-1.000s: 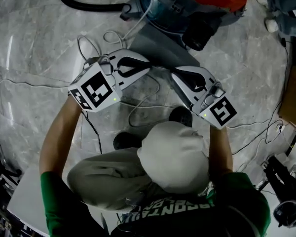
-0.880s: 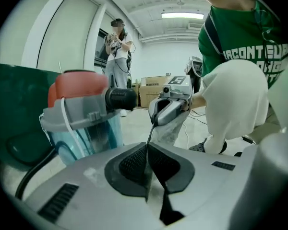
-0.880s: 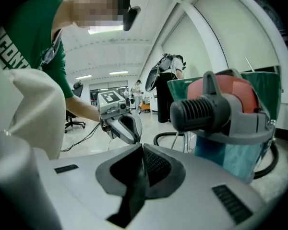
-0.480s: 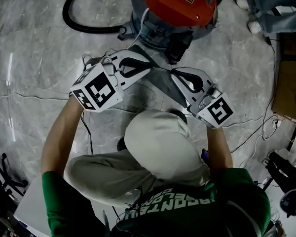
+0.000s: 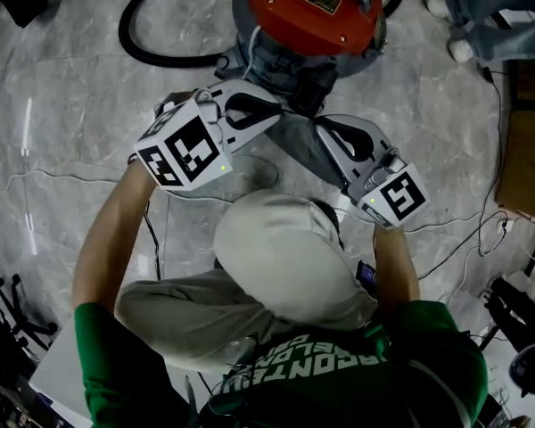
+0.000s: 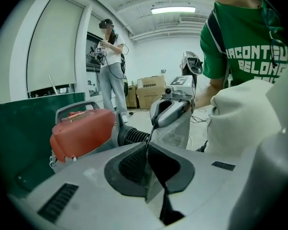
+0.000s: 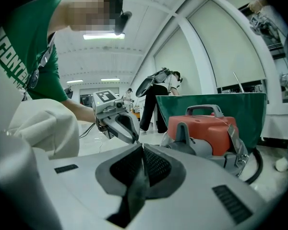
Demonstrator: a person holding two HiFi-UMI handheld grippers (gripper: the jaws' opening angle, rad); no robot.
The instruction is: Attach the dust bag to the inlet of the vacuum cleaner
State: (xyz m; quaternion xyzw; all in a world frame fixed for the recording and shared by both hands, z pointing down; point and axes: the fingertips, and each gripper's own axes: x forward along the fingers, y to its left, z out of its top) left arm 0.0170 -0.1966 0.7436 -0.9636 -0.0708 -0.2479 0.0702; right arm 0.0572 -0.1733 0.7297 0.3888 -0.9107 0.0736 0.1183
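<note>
Together, left gripper [image 5: 278,114] and right gripper [image 5: 321,130] jaws clench the grey dust bag [image 5: 301,150] beside the vacuum cleaner [image 5: 314,9].

The vacuum cleaner [image 5: 312,12] has a red-orange top over a grey body, and the hose [image 5: 152,43] left of it is black. Just below the vacuum cleaner, the dust bag [image 5: 296,143] is grey. The left gripper [image 5: 279,114] and right gripper [image 5: 321,129] are white, each with 1 cube of black-and-white square markers, over a grey-veined marble floor [image 5: 62,105].
</note>
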